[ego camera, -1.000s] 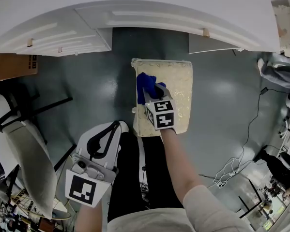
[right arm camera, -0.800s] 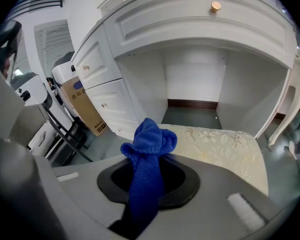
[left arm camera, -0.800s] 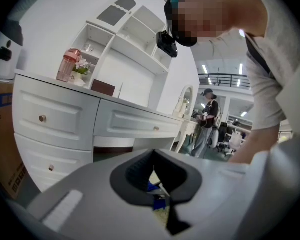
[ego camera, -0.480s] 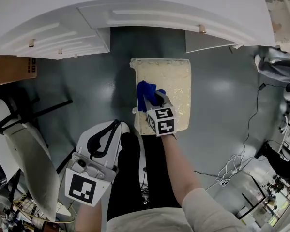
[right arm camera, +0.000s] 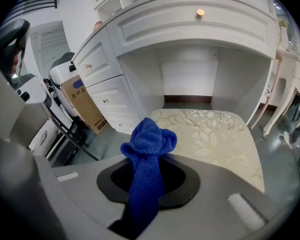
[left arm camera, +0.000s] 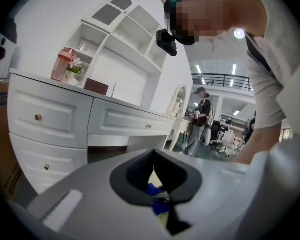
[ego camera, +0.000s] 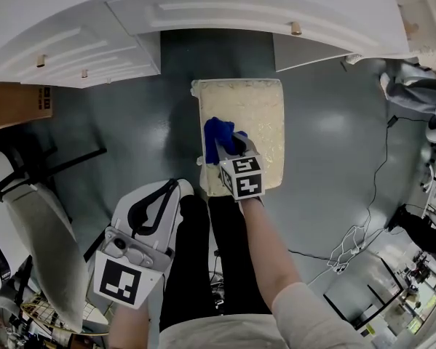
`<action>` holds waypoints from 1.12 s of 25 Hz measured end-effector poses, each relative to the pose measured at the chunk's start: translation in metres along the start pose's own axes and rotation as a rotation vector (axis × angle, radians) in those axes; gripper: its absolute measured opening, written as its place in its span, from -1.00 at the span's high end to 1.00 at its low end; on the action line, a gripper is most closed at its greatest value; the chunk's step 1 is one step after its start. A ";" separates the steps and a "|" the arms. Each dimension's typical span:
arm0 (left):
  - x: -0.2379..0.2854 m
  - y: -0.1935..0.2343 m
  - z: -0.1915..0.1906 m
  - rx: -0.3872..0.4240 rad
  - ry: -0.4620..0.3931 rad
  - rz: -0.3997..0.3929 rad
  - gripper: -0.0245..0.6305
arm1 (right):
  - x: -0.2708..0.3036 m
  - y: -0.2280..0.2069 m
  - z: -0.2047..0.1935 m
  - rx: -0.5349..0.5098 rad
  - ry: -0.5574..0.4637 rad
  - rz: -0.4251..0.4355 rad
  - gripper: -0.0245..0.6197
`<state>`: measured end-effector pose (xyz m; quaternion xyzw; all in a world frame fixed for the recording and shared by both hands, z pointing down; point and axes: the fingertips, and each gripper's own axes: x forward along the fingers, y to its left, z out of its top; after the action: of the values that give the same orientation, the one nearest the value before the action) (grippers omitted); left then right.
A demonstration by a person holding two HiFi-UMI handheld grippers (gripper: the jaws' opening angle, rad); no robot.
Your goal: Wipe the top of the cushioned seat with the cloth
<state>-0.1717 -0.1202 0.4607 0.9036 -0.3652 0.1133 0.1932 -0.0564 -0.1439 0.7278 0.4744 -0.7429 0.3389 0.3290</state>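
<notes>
The cushioned seat is cream with a leaf pattern and stands on the grey floor before a white dressing table. My right gripper hovers over the seat's near left part, shut on a bunched blue cloth that rests on the cushion. In the right gripper view the cloth rises out of the right gripper, with the seat beyond it. My left gripper is held low to the left of the seat beside the person's leg, jaws shut and holding nothing. The left gripper looks toward the table.
The white dressing table with drawers spans the far side. A cardboard box and a chair stand at the left. Cables lie on the floor at the right. A person stands far off.
My right gripper has drawn the blue cloth along the seat's left side toward the near edge. The left gripper has hardly moved.
</notes>
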 end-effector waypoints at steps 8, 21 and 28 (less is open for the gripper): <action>0.022 -0.033 -0.001 -0.011 -0.006 0.011 0.93 | -0.019 -0.044 -0.015 -0.018 -0.002 0.017 0.69; 0.078 -0.103 0.002 0.011 0.008 -0.010 0.93 | -0.057 -0.137 -0.042 0.010 -0.006 0.002 0.69; 0.091 -0.122 0.004 0.014 0.007 0.001 0.93 | -0.069 -0.164 -0.051 0.016 -0.002 -0.006 0.68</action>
<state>-0.0213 -0.0975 0.4564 0.9044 -0.3640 0.1190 0.1880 0.1272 -0.1219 0.7313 0.4794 -0.7391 0.3433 0.3256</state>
